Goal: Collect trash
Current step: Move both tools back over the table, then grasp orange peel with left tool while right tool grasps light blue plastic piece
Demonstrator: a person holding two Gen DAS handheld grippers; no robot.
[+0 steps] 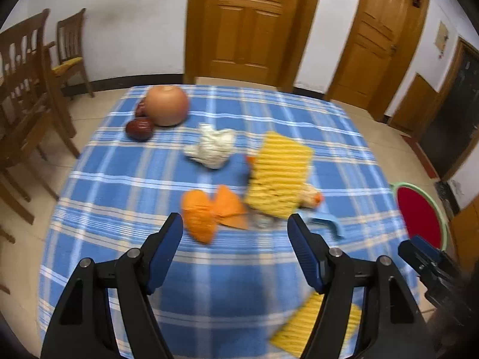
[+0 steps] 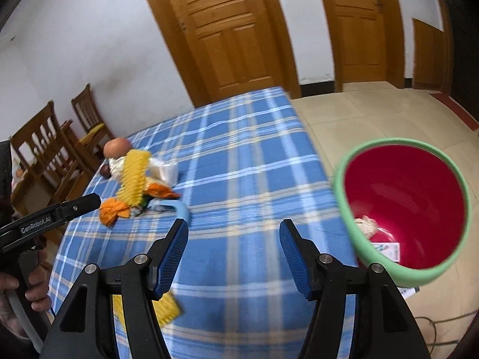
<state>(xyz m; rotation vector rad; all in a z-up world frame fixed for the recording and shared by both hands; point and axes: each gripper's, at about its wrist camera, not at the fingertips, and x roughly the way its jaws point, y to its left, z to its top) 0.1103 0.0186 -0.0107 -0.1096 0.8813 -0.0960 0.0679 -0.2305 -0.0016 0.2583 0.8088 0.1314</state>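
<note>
On the blue plaid tablecloth [image 1: 125, 185] lies a heap of trash: a crumpled white tissue [image 1: 211, 146], a yellow ridged sheet [image 1: 278, 173], orange scraps [image 1: 209, 212] and a light blue hook [image 1: 326, 224]. A second yellow ridged piece [image 1: 317, 323] lies near the front edge. My left gripper [image 1: 236, 221] hangs open and empty, just short of the orange scraps. My right gripper [image 2: 233, 226] is open and empty over bare cloth, right of the heap [image 2: 134, 176]. The green-rimmed red bin [image 2: 401, 272] stands on the floor to its right, holding a tissue ball [image 2: 366, 224] and a printed slip.
A large tan fruit [image 1: 166, 104] and dark red fruits [image 1: 139, 128] sit at the table's far left. Wooden chairs [image 1: 27, 89] stand left of the table. Two wooden doors [image 1: 251, 24] close the far wall. A hand [image 2: 18, 287] holds the left tool at that view's left edge.
</note>
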